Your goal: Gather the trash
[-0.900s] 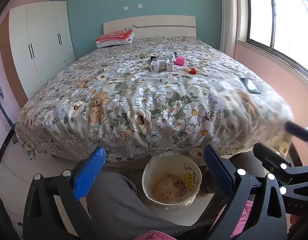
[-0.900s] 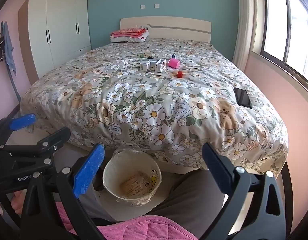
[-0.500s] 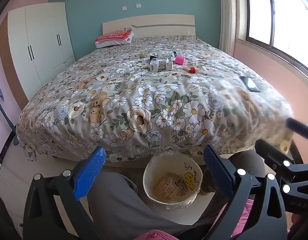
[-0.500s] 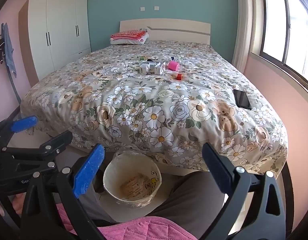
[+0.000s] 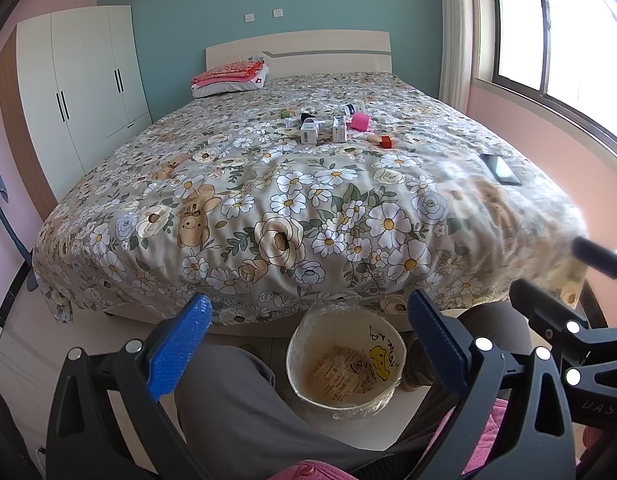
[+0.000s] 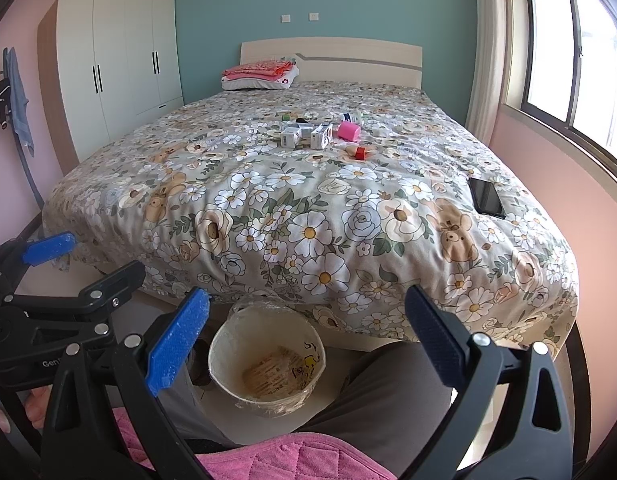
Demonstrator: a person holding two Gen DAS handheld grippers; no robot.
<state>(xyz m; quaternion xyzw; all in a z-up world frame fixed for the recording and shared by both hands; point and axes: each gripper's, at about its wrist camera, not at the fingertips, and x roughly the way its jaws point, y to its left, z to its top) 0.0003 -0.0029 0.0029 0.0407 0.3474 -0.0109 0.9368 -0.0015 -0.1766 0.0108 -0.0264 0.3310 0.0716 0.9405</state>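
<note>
At the bottom of both views the left gripper and the right gripper stood spread wide, nothing between the blue pads, each framing the lined trash bin on the floor between the person's grey-trousered knees, mouth up. Only the right wrist view caught the left gripper's frame and a bit of hand at lower left, plus clothes hanging at the far left edge; the left wrist view had the right gripper's black frame at lower right. The trash sat upper centre, mid-bed: small white boxes, a pink roll lying on its side, long axis running left-right, a red cap just nearer. A dark phone lay right. Against the earlier frames, both views had crept slightly closer to the bed; the jaws were as wide as before.
</note>
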